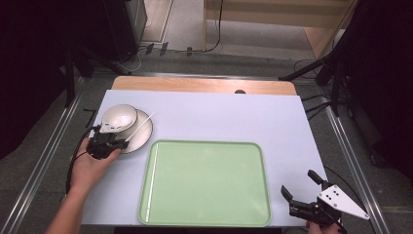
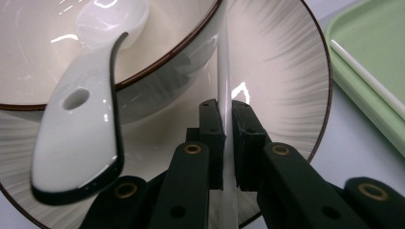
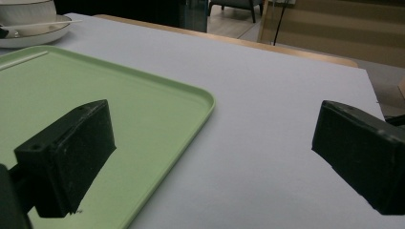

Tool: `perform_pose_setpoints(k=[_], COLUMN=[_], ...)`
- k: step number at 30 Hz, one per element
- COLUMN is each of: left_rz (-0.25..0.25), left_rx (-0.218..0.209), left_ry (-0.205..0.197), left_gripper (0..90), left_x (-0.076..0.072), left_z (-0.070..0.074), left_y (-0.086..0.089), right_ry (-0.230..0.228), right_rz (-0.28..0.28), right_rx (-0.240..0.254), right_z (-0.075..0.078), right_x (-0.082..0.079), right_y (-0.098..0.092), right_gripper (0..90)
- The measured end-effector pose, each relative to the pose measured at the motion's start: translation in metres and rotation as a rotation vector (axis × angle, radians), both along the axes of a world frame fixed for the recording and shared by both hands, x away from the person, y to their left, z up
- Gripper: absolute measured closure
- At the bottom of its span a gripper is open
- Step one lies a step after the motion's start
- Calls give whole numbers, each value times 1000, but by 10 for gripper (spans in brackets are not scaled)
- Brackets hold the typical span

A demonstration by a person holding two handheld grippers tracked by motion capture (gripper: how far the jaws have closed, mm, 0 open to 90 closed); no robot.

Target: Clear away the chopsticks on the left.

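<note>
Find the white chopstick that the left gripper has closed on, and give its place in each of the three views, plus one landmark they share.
High view: the chopstick lies slanted across the plate, at left, beside the bowl.
Left gripper view: the chopstick runs up the centre, pinched between the black jaws.
Right gripper view: it is a thin pale line at the top left corner, across the plate's rim.
Shared landmark: the green tray, right of the plate.

grey floor (image 1: 195, 24), pale wooden furniture (image 1: 292, 19) beyond the table, metal rails (image 1: 39, 161) alongside, dark surroundings
</note>
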State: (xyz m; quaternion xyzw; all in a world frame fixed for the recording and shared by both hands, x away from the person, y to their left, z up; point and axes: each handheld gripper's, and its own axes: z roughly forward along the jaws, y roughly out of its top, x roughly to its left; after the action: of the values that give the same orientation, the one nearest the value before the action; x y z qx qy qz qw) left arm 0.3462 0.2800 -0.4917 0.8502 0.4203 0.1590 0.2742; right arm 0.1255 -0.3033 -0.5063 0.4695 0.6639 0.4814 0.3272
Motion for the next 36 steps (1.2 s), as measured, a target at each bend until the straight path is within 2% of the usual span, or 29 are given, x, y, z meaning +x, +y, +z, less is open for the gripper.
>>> perform_pose_setpoints(k=[8, 12, 20, 25, 27, 36], left_rz=[-4, -18, -41, -58, -67, -99], left_rx=[-52, -69, -144, -162, -185, -206], left_ry=[-24, -30, -49, -28, -18, 9], left_gripper=[854, 854, 854, 854, 854, 854], left_x=[-13, -25, -53, -70, -76, -99], left_z=[14, 21, 38, 38, 36, 28], left_y=[-2, -8, -19, -32, -38, -71], right_ry=[-8, -6, -9, -9, -11, -12], right_rz=[-3, -4, -3, -1, -3, -2], right_rx=[8, 13, 7, 8, 5, 5], right_z=[1, 1, 1, 1, 1, 2], right_x=[-1, -1, -1, -1, -1, -1], right_y=[-2, -3, -2, -2, -2, -1], right_gripper=[9, 9, 9, 9, 9, 9])
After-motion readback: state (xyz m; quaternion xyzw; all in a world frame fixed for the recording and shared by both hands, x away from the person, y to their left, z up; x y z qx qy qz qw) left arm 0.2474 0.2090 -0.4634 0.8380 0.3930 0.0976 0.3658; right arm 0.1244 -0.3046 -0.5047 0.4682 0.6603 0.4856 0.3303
